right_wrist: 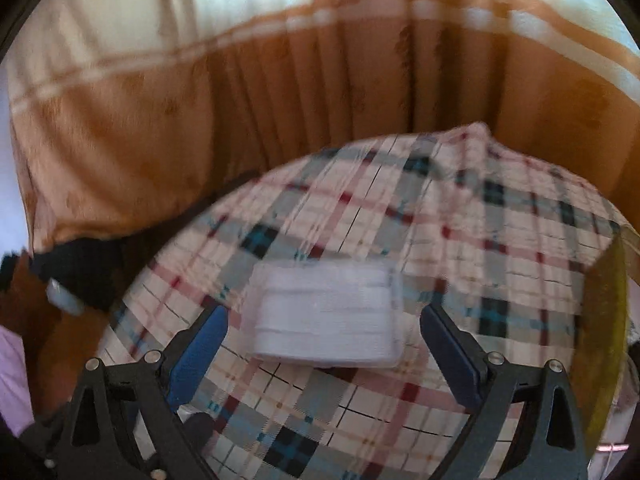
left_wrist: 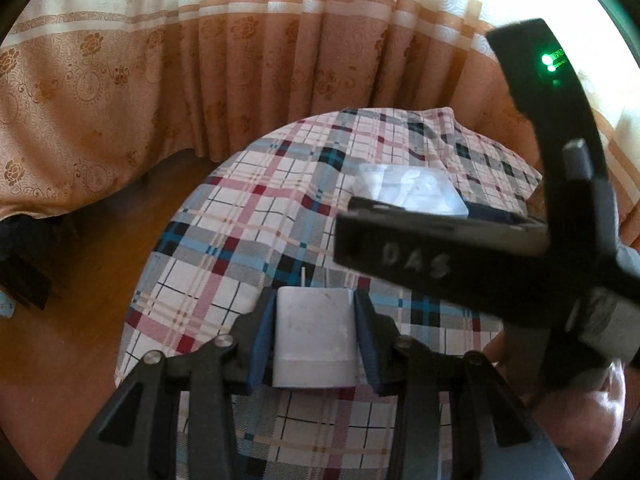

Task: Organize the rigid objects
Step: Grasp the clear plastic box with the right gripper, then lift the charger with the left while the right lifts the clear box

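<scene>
Left wrist view: my left gripper is clamped on a white plug adapter, its blue pads pressed flat against both sides of the block, two thin prongs sticking up from its far end. I hold it just above a table draped in a plaid cloth of white, pink, grey and teal checks. Crossing the right half of this view is the black body of my right gripper, lettered "DAS" in white, a green light glowing on its upper arm. Past it, a clear plastic box rests on the cloth, partly hidden by that black body, with something dark blue just beside its right end; I cannot tell what.

In the right wrist view, blurred by motion, my right gripper stands wide open and holds nothing, its blue-padded fingers spread to either side of the clear plastic box. The box lies flat on the plaid cloth, apart from both fingers, with white contents I cannot make out. An orange and cream curtain with a flower pattern hangs behind the table in both views, daylight showing through its upper part. Brown wooden floor shows to the left of the table.
</scene>
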